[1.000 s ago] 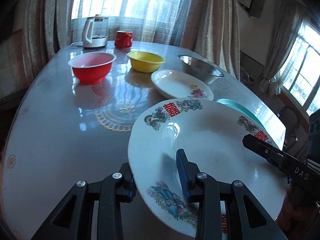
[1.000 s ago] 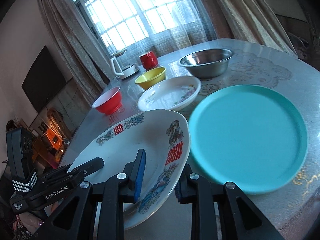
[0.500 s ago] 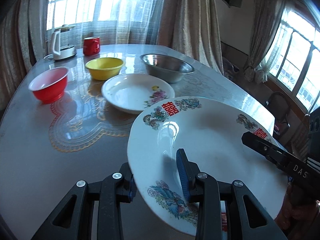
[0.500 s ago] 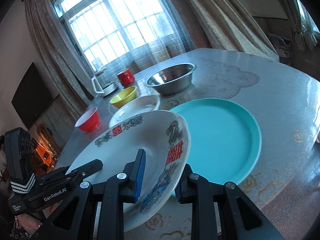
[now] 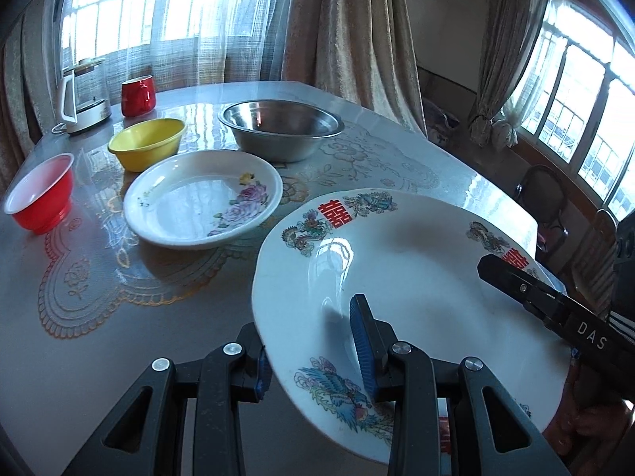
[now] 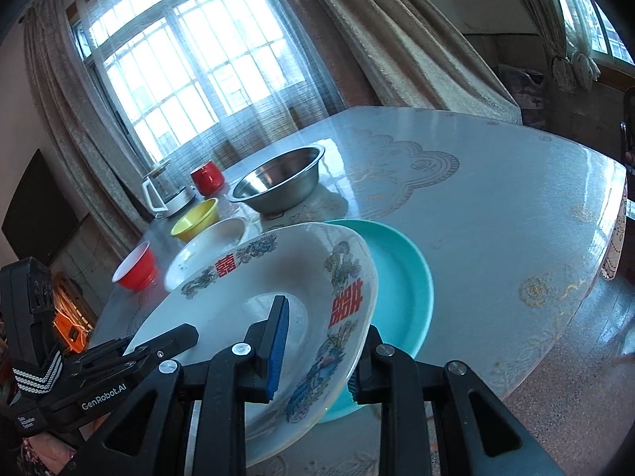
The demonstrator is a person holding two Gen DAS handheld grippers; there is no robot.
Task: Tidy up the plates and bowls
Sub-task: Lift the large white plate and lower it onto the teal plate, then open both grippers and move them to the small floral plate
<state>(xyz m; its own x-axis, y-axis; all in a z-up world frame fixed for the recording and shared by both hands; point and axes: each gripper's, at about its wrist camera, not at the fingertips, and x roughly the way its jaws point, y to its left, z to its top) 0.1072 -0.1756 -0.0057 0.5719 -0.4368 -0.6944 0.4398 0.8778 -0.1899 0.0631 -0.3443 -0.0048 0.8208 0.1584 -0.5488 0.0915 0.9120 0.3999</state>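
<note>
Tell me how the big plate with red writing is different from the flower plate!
The big plate is held up, tilted, clamped by the left hand-held gripper and right hand-held gripper; the flower plate lies flat on the table. The big plate shows dragons and red characters; the flower plate shows purple flowers. The big plate looks wider. Both are white.
</note>
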